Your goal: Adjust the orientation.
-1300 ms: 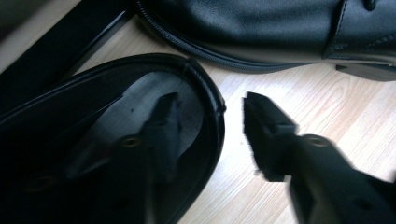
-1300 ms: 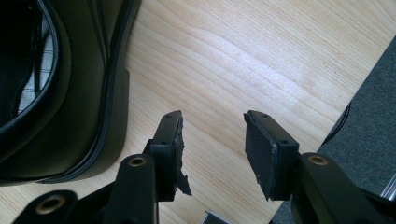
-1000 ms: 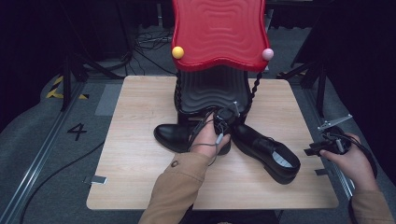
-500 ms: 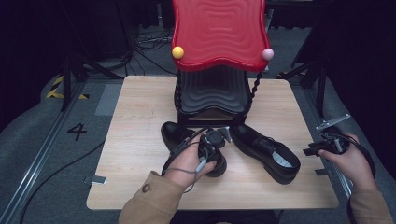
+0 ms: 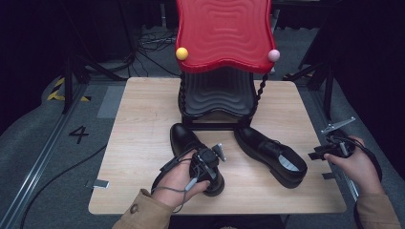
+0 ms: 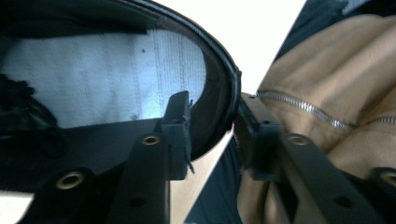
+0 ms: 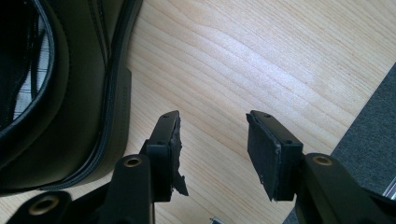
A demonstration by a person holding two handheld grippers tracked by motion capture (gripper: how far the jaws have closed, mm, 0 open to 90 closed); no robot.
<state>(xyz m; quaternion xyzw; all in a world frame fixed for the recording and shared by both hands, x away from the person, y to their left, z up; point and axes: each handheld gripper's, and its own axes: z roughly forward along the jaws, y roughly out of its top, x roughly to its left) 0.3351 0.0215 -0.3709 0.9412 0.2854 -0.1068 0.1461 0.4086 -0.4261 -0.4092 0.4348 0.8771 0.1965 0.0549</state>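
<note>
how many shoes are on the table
2. One black shoe lies left of centre in front of the chair, its heel rim between the jaws of the left gripper. The other shoe lies to its right, angled toward the right gripper.

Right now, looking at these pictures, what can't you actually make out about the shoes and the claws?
- Left shoe's heel end: high view, covered by the hand and left claw.
- Whether the left claw's pads press the heel rim: left gripper view, too close and dark to tell; its jaws have just been opening.
- Right shoe's front: right gripper view, cut off by the edge.
- Right claw's jaws: high view, too small.
</note>
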